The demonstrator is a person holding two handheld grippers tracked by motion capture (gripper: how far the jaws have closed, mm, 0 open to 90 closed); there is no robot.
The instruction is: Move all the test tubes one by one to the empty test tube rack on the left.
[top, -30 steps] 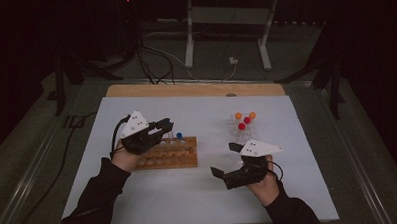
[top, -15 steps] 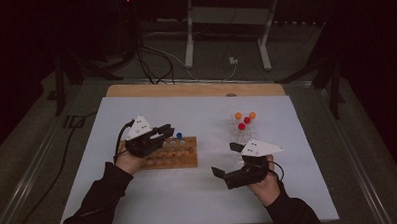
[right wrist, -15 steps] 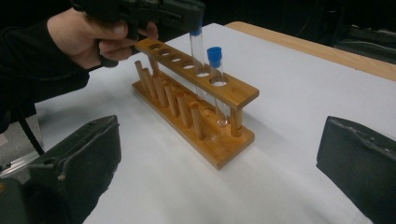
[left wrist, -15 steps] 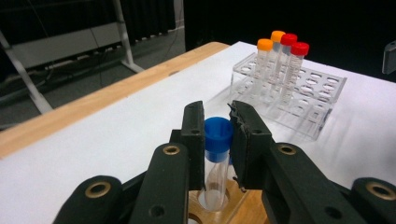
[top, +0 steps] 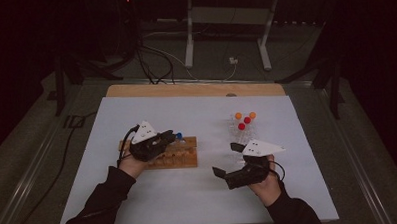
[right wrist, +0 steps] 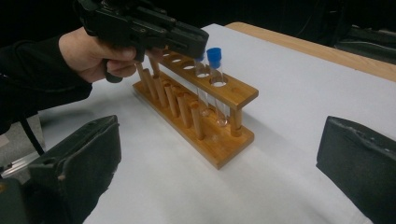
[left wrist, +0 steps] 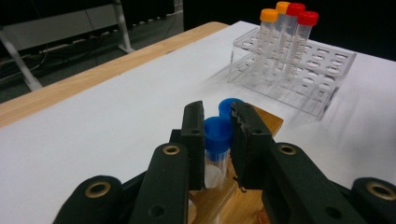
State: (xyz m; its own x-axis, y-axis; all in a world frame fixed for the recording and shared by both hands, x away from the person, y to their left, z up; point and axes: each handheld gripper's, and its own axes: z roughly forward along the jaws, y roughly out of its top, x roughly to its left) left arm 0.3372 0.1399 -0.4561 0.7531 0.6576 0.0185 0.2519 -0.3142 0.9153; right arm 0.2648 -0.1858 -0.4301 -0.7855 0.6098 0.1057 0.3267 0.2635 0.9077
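While your left gripper [left wrist: 218,140] stays clamped on the blue-capped tube [left wrist: 217,136] seated in the wooden rack [top: 180,153], keep it upright over its hole. Acrylic rack [top: 242,129]: untouched. Right gripper [top: 227,160]: jaws wide apart, empty; hold it clear.

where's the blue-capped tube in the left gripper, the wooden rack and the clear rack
blue-capped tube [left wrist: 218,133], left gripper view, its cap
wooden rack [right wrist: 233,93], right gripper view, top bar
clear rack [left wrist: 327,70], left gripper view, top plate
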